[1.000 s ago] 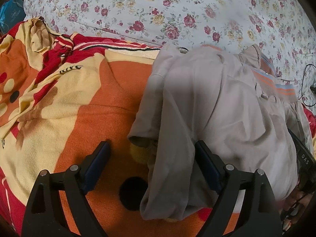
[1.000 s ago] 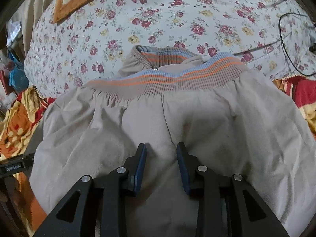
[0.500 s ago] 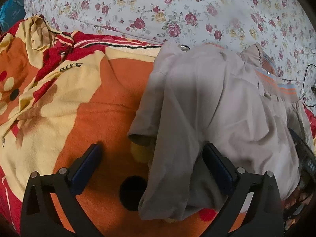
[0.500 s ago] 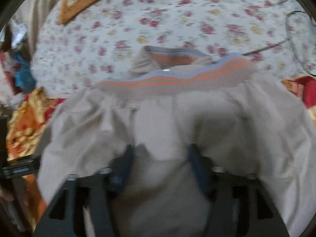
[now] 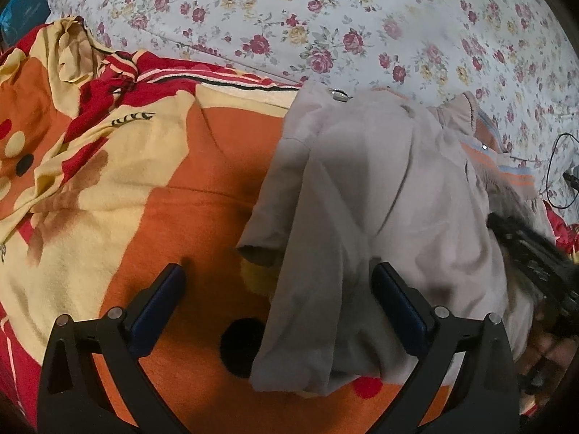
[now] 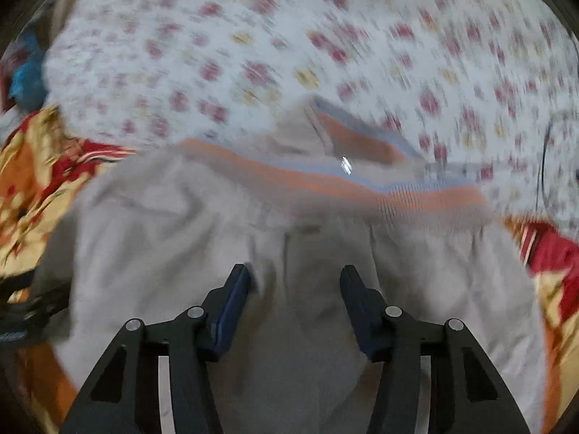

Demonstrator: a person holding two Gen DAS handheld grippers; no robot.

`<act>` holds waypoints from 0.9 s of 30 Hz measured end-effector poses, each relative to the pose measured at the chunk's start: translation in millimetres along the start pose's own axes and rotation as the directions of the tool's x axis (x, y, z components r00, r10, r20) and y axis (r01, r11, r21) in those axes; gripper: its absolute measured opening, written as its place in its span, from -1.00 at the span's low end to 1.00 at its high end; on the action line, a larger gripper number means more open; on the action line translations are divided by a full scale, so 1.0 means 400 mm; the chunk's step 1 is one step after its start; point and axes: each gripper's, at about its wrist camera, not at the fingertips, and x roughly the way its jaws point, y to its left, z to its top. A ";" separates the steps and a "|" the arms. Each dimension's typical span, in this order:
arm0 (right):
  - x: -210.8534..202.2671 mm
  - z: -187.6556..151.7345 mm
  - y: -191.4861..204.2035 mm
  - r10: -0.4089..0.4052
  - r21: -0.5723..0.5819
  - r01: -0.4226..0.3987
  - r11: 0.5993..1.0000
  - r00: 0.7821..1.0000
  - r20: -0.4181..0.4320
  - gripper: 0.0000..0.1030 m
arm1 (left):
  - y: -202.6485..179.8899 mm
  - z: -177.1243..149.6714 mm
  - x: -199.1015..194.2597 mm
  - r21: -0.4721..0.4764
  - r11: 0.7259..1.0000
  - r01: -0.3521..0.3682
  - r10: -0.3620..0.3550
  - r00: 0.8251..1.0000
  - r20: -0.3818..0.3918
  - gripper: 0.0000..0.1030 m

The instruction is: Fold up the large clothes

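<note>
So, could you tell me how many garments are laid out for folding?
1: a beige jacket lies across the orange blanket, its striped hem toward the floral sheet. Others may be hidden.

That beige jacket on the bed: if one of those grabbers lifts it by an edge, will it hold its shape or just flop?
Probably flop: the beige jacket lies in soft folds and its sleeve droops over the orange blanket. It looks thin, so likely light. The ribbed striped hem seems thicker and may bunch rather than drape.
</note>
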 end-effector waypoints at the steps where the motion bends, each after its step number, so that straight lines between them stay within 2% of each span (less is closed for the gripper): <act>1: 0.032 -0.005 -0.016 0.003 0.035 -0.002 0.999 0.999 -0.033 0.02 | 0.000 0.001 0.001 -0.002 1.000 0.001 -0.001 1.000 -0.001 1.00; 2: 0.051 -0.012 -0.025 0.006 0.048 -0.003 0.999 0.999 -0.051 0.03 | -0.001 0.001 0.003 -0.002 1.000 0.000 0.000 1.000 -0.002 1.00; 9: 0.071 -0.024 -0.017 0.001 0.032 0.000 0.999 1.000 -0.013 0.09 | -0.009 0.000 0.007 0.003 1.000 -0.004 0.004 1.000 0.002 1.00; 11: 0.069 -0.029 -0.020 0.013 0.041 -0.012 0.999 1.000 -0.009 0.09 | -0.004 0.008 -0.006 -0.006 1.000 0.030 -0.030 0.999 0.014 1.00; 15: 0.030 -0.033 -0.026 0.040 0.039 -0.039 0.998 0.999 -0.021 0.12 | 0.023 0.037 -0.059 -0.039 0.994 0.098 -0.093 0.990 0.105 1.00; 17: 0.004 -0.041 -0.037 0.060 0.043 -0.060 0.997 0.998 -0.001 0.17 | 0.032 0.049 -0.065 -0.043 0.991 0.125 -0.118 0.985 0.125 1.00; 20: 0.009 -0.058 -0.063 0.077 0.055 -0.077 0.996 0.997 0.013 0.19 | 0.040 0.065 -0.046 -0.056 0.984 0.166 -0.160 0.982 0.104 1.00; 23: 0.034 -0.075 -0.052 0.067 0.021 -0.069 0.997 0.997 0.047 0.25 | 0.047 0.082 -0.011 -0.089 0.966 0.241 -0.237 0.970 0.055 1.00; 25: 0.028 -0.073 -0.038 0.053 0.005 -0.054 0.999 0.998 0.046 0.28 | 0.036 0.086 0.006 -0.086 0.968 0.236 -0.232 0.971 0.053 1.00; 27: 0.032 -0.070 -0.037 0.065 0.009 -0.066 0.998 0.997 0.048 0.31 | 0.014 0.093 0.023 -0.053 0.981 0.186 -0.182 0.981 0.072 1.00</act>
